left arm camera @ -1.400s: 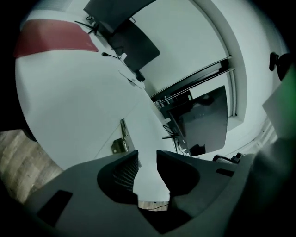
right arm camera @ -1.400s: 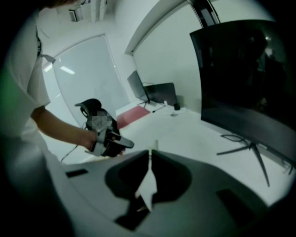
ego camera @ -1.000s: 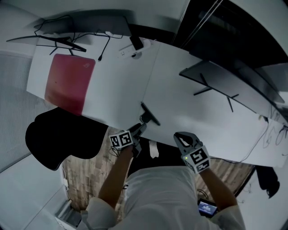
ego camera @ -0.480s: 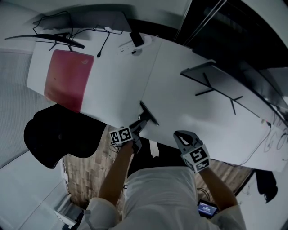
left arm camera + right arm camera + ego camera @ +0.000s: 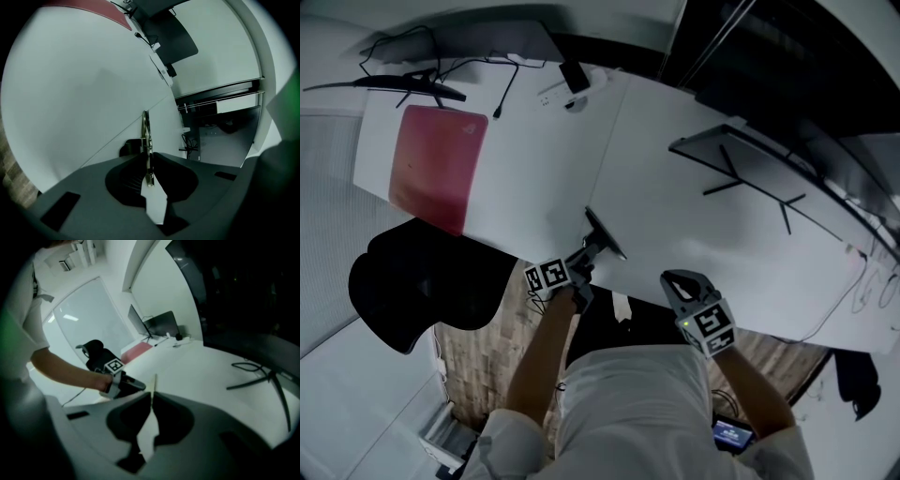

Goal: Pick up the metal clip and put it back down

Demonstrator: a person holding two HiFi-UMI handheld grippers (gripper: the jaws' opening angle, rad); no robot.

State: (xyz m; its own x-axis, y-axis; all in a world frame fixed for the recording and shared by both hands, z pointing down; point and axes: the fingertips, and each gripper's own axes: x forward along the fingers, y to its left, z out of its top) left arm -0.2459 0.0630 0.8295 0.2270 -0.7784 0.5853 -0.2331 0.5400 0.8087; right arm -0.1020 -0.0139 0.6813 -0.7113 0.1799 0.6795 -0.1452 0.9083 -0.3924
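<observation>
The metal clip (image 5: 605, 234) is a dark, thin spring clip lying near the front edge of the white table (image 5: 675, 216). In the left gripper view the clip (image 5: 146, 131) stands edge-on between the jaws, which are closing and have drawn in tight against its near end. My left gripper (image 5: 588, 252) (image 5: 148, 161) reaches over the table edge to it. My right gripper (image 5: 673, 280) (image 5: 153, 397) hovers at the table's front edge, to the right of the clip, shut with nothing in it. It looks across at the left gripper (image 5: 133, 385).
A red mat (image 5: 436, 169) lies at the table's far left. Monitors on stands (image 5: 750, 159) and cables (image 5: 511, 84) line the back. A black chair (image 5: 422, 281) sits below the table's left edge, over wooden floor.
The left gripper has edged a little further onto the clip, and its jaws now sit narrow around it. The right gripper has stayed where it was.
</observation>
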